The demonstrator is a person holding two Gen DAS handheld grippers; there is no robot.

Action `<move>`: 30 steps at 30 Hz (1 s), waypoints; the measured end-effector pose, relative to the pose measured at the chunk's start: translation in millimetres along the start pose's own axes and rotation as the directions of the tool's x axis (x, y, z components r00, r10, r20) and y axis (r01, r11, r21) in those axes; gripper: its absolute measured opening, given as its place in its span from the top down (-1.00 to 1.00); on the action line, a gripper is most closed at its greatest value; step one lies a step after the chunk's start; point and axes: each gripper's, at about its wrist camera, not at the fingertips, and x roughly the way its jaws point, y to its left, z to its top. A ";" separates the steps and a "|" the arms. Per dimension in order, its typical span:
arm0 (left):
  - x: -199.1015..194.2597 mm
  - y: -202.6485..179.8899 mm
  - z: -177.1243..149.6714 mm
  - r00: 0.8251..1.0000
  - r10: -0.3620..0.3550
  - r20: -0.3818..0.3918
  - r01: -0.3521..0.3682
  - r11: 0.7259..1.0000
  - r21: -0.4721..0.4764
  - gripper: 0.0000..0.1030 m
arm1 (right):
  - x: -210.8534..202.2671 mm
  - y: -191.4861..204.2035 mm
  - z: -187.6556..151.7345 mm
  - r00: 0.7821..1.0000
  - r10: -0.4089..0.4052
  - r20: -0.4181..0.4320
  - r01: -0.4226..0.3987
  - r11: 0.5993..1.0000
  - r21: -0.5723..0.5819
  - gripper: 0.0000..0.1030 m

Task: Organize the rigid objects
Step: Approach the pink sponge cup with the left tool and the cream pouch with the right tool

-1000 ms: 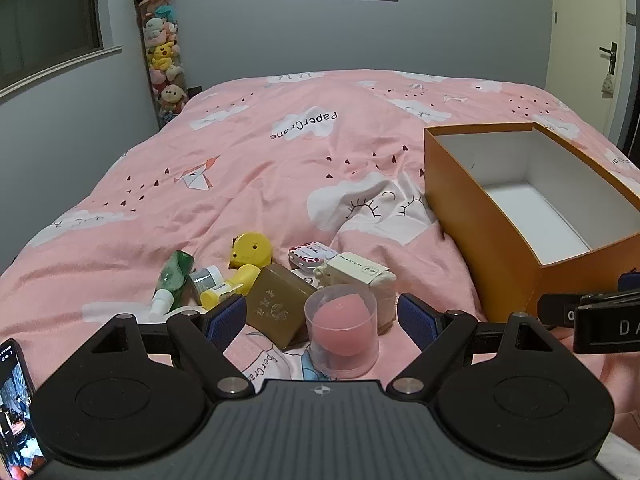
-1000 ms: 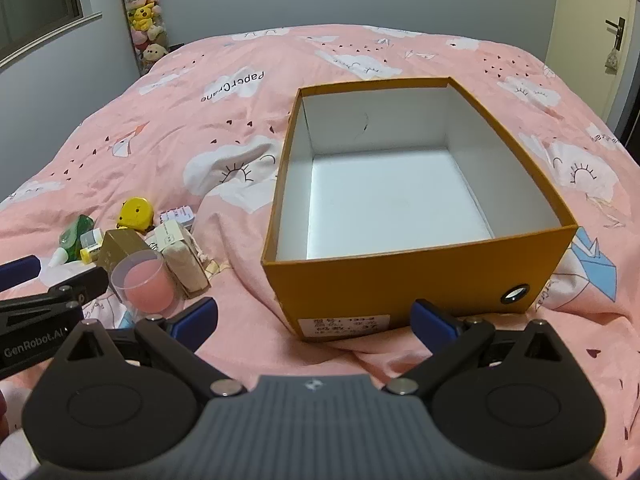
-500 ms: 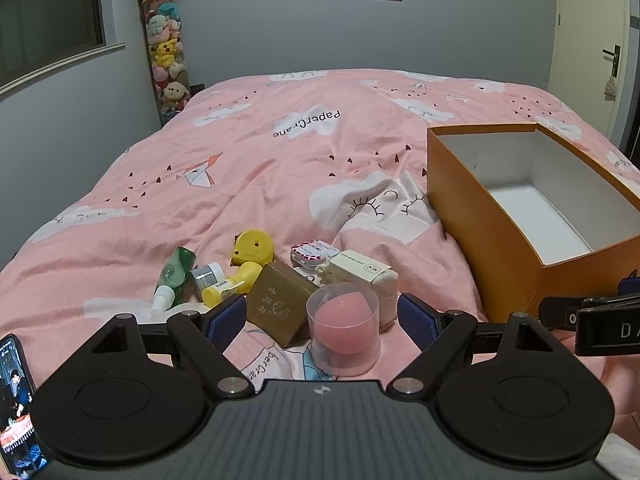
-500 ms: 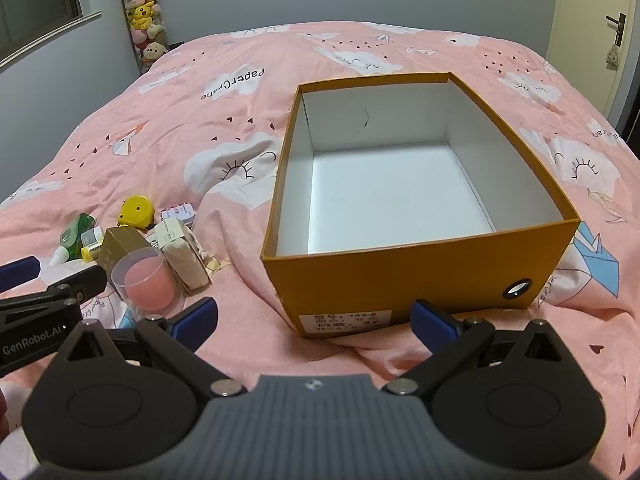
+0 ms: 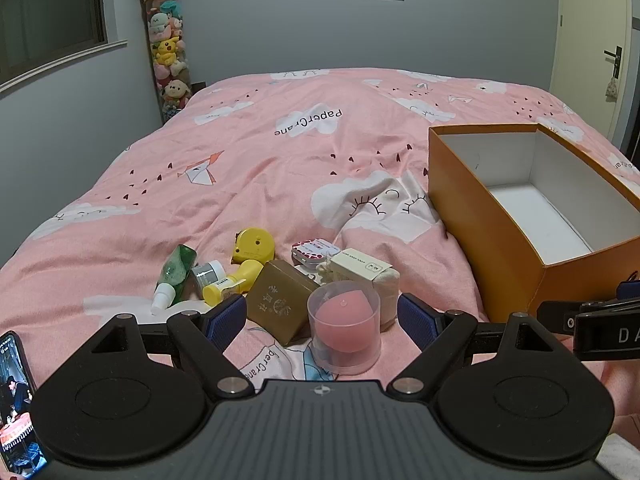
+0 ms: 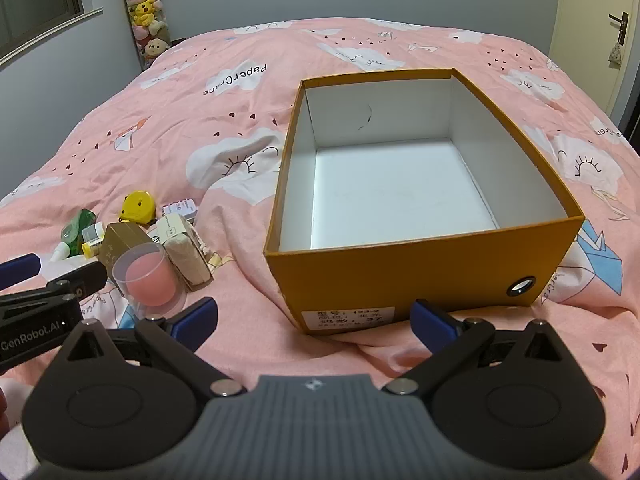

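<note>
A cluster of small objects lies on the pink bed: a clear cup with a pink sponge (image 5: 344,326), a gold box (image 5: 280,304), a cream box (image 5: 366,276), a yellow tape measure (image 5: 254,244), a yellow bottle (image 5: 232,282), a green bottle (image 5: 176,276) and a small tin (image 5: 314,250). My left gripper (image 5: 322,318) is open, its fingers either side of the cup and gold box, short of them. An empty orange box (image 6: 420,256) stands to the right. My right gripper (image 6: 312,318) is open, just before the box's front wall.
A phone (image 5: 16,400) lies at the lower left of the left wrist view. A column of plush toys (image 5: 168,48) stands by the far wall. A door (image 5: 592,48) is at the right. The cluster also shows in the right wrist view (image 6: 148,276).
Both grippers have shifted slightly; the cluster and the box sit a little lower and nearer in view. Both stay open and nothing was taken hold of.
</note>
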 end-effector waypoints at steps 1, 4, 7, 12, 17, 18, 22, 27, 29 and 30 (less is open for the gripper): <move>0.0 0.0 0.0 1.000 0.000 0.000 0.000 1.000 -0.001 -0.94 | 0.0 -0.1 0.1 1.000 0.000 0.000 0.000 1.000 0.000 -0.95; 0.0 0.0 0.0 1.000 0.000 0.000 0.000 1.000 -0.001 -0.94 | 0.8 0.4 -0.2 1.000 0.001 -0.003 -0.001 1.000 0.000 -0.95; -0.2 0.0 -0.1 1.000 -0.001 0.001 0.001 1.000 -0.001 -0.94 | 1.9 1.0 -0.7 1.000 0.004 -0.010 -0.004 1.000 0.000 -0.95; 0.0 0.8 -0.2 1.000 -0.002 0.001 0.002 1.000 -0.002 -0.94 | 2.6 1.6 0.0 1.000 0.007 -0.017 -0.007 1.000 -0.003 -0.95; 2.0 1.3 -2.8 1.000 -0.018 -0.008 0.018 1.000 -0.007 -0.94 | 4.6 2.1 0.4 1.000 0.012 -0.029 -0.012 1.000 -0.005 -0.95; 1.8 1.3 -2.7 1.000 -0.025 -0.011 0.025 1.000 -0.008 -0.94 | 4.9 2.3 0.5 0.999 0.012 -0.031 -0.013 1.000 -0.006 -0.95; 0.6 1.0 -2.6 0.999 -0.046 -0.016 0.046 0.999 -0.009 -0.94 | 6.6 4.1 1.0 0.999 0.022 -0.041 -0.023 1.000 -0.018 -0.95; 0.2 8.6 -0.7 0.998 -0.065 -0.022 0.064 0.997 -0.038 -0.93 | 10.4 14.6 1.5 0.996 0.071 -0.062 -0.075 0.995 -0.070 -0.95; 2.5 12.9 0.1 0.997 -0.063 -0.035 0.062 0.997 -0.050 -0.90 | 13.2 19.0 2.1 0.995 0.065 -0.069 -0.071 0.994 -0.086 -0.95; 2.8 13.9 -0.2 0.997 -0.063 -0.038 0.061 0.997 -0.056 -0.90 | 14.3 20.1 2.4 0.995 0.065 -0.072 -0.071 0.993 -0.089 -0.95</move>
